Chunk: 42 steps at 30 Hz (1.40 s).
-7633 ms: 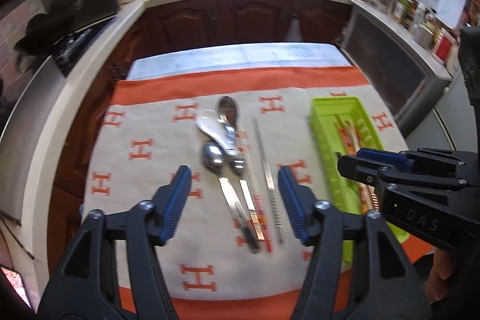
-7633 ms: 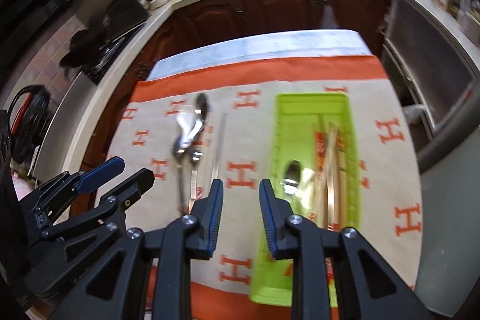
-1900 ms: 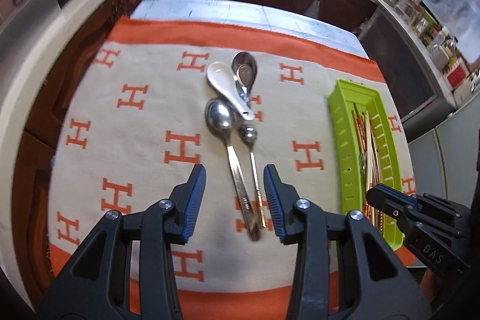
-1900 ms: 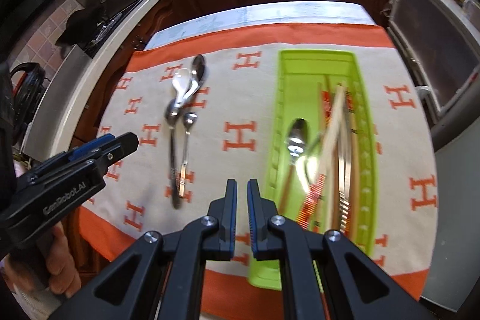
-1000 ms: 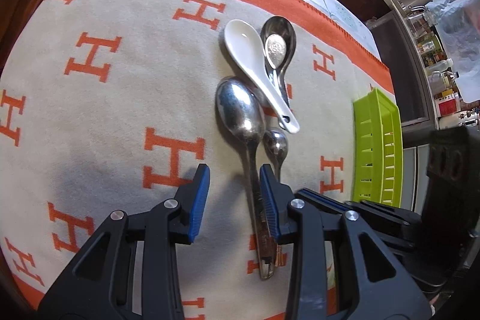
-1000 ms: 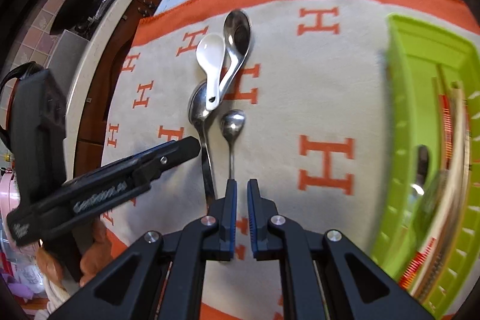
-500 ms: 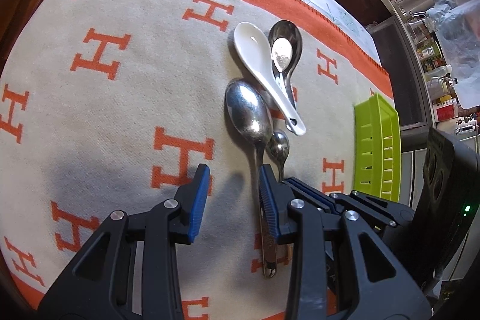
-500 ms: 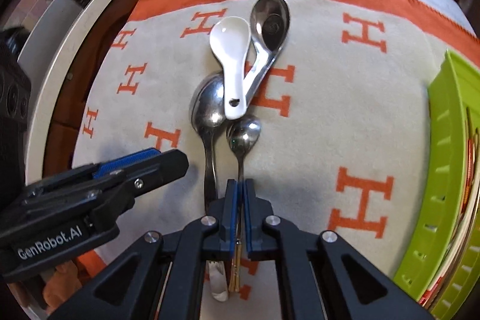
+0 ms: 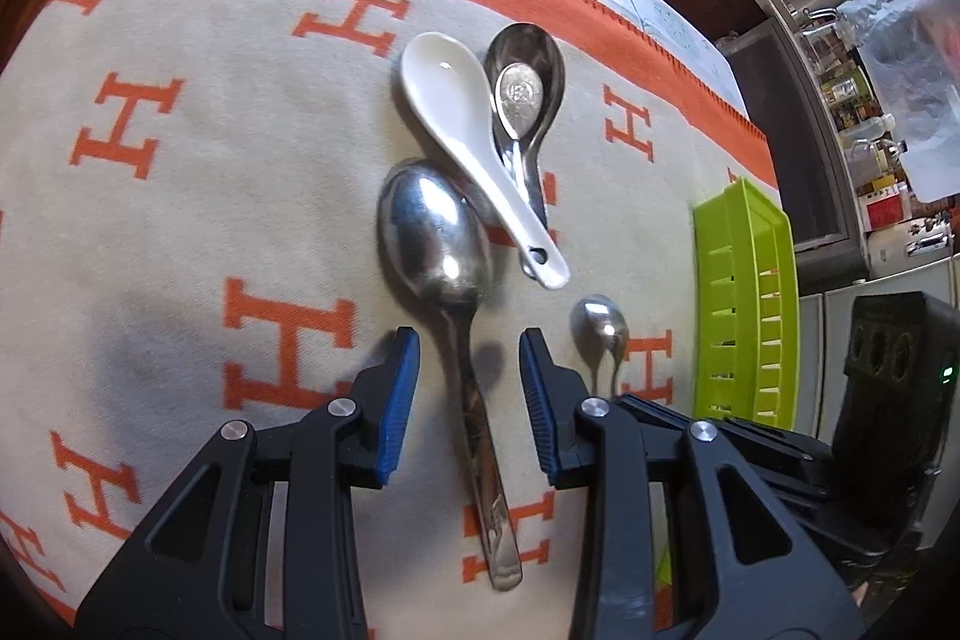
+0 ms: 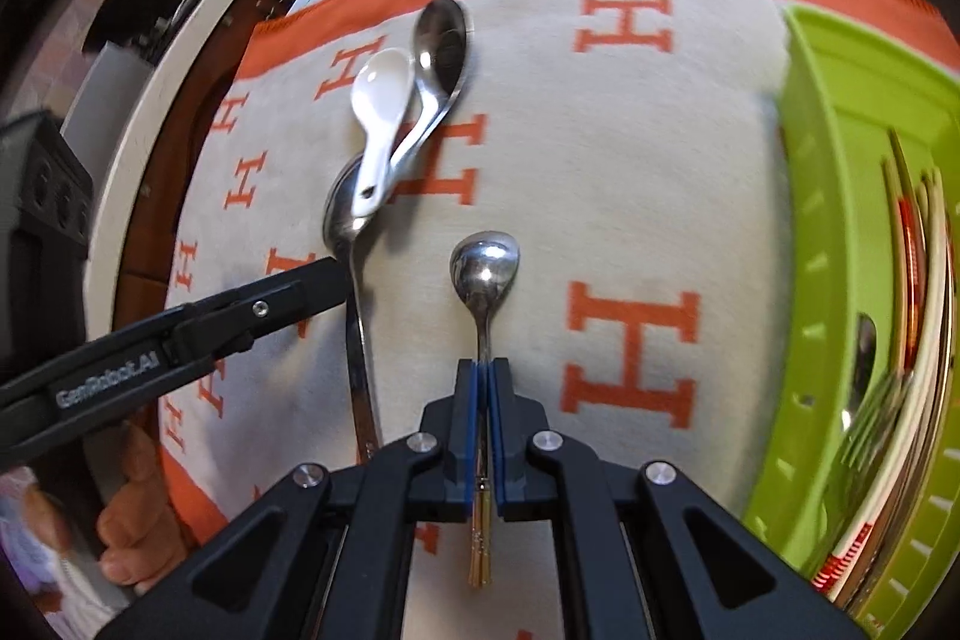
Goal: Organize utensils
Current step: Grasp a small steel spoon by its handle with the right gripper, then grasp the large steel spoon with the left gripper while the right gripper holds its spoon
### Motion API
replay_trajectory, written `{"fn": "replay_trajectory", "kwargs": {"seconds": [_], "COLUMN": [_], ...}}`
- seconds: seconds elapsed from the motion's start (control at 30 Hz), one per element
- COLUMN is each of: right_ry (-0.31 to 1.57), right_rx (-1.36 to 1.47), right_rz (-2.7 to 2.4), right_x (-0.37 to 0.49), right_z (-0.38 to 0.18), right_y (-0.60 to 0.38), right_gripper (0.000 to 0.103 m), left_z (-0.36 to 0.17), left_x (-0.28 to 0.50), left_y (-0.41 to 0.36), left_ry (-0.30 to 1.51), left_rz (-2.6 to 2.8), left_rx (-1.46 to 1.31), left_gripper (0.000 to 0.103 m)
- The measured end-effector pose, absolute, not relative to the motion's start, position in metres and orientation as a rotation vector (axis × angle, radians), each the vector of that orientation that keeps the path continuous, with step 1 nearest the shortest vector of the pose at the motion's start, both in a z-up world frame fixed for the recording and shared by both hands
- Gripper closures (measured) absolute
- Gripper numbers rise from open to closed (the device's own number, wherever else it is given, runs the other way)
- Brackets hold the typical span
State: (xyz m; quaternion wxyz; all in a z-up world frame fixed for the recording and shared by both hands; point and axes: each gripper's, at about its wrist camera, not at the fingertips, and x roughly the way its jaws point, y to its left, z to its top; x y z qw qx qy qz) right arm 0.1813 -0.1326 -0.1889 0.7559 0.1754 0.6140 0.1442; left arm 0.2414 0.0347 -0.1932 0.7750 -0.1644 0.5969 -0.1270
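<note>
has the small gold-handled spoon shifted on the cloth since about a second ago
Yes. The small spoon, now clamped in the right gripper, lay with its bowl by the white spoon's handle tip; it now sits clear of it, shifted toward the green tray.

Orange-patterned cloth (image 9: pixel 252 196) under spoons, tray (image 10: pixel 840 196)

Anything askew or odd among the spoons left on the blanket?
Yes: the white ceramic spoon lies slantwise, its handle propped across the handle of the dark metal spoon, which has a smaller spoon nested in its bowl. Nothing looks spilled or damaged.
</note>
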Motion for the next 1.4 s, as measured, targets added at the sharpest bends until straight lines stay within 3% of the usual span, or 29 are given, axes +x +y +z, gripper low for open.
{"fn": "replay_trajectory", "kwargs": {"seconds": [0.17,0.53,0.83,1.4], "right_ry": [1.314,1.239,1.196,1.088], "right_rx": [0.482,0.555,0.576,0.643], "right_rz": [0.339,0.371,0.391,0.376], "right_x": [0.174,0.155,0.141,0.097], "right_z": [-0.184,-0.160,-0.150,-0.118], "right_y": [-0.151,-0.170,-0.180,-0.223], "right_gripper": [0.100,0.100,0.100,0.100], "left_z": [-0.197,-0.195,-0.162,-0.092], "left_x": [0.240,0.216,0.182,0.163], "left_y": [0.019,0.028,0.019,-0.025], "left_ry": [1.283,1.267,1.161,1.146], "left_rz": [-0.255,-0.242,-0.318,-0.547], "left_rx": [-0.298,-0.423,-0.395,-0.399], "left_gripper": [0.099,0.101,0.103,0.103]}}
